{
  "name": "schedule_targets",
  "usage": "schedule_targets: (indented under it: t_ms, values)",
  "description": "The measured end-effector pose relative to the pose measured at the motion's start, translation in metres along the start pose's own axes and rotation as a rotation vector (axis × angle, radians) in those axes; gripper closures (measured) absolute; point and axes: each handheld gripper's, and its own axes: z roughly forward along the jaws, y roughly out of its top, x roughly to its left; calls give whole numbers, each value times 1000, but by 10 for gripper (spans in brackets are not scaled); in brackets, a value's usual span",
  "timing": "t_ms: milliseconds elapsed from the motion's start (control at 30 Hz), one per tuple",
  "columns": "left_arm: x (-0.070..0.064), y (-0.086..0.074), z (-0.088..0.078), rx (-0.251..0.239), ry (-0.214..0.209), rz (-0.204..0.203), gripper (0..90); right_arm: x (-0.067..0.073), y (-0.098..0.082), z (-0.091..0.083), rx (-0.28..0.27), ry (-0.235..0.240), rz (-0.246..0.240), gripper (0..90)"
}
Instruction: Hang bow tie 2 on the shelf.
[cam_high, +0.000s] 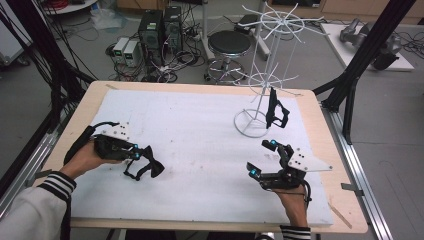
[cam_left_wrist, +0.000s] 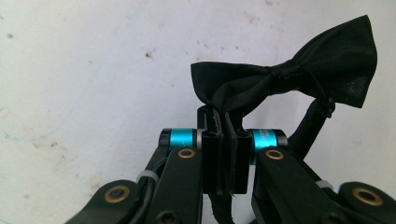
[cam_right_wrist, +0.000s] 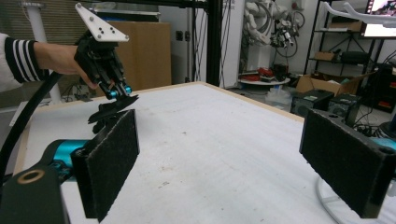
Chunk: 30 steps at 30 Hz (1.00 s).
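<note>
No text, label, brand or number can be read on anything here

In the left gripper view, the lower part of the black bow tie (cam_left_wrist: 299, 74) is pinched out of sight between the left tool's (cam_left_wrist: 223, 154) jaws, and its strap runs off the bottom edge at 6 o'clock. In the right gripper view, the right tool's (cam_right_wrist: 233, 163) near jaw hides part of the bow tie, and the white wire stand's (cam_right_wrist: 327, 200) base ring is cut off at 5 o'clock. In the high view, the small black item (cam_high: 276, 111) hanging on the stand is too small to identify.
</note>
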Motion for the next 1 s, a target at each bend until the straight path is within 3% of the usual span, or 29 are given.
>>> schedule_targets:
  t_ms: [133, 433, 700, 1000]
  values:
    - [-2, 4, -3, -66, -6, -14, 864, 0, 1, 2, 7, 8, 3, 113]
    - [-4, 14, -5, -179, 28, -47, 864, 0, 9, 8, 12, 28, 8, 113]
    - [-12, 27, -7, -258, 80, -41, 865, 0, 19, 16, 27, 41, 10, 113]
    - [-16, 46, -5, -324, 74, -37, 865, 3, 34, 29, 39, 57, 16, 113]
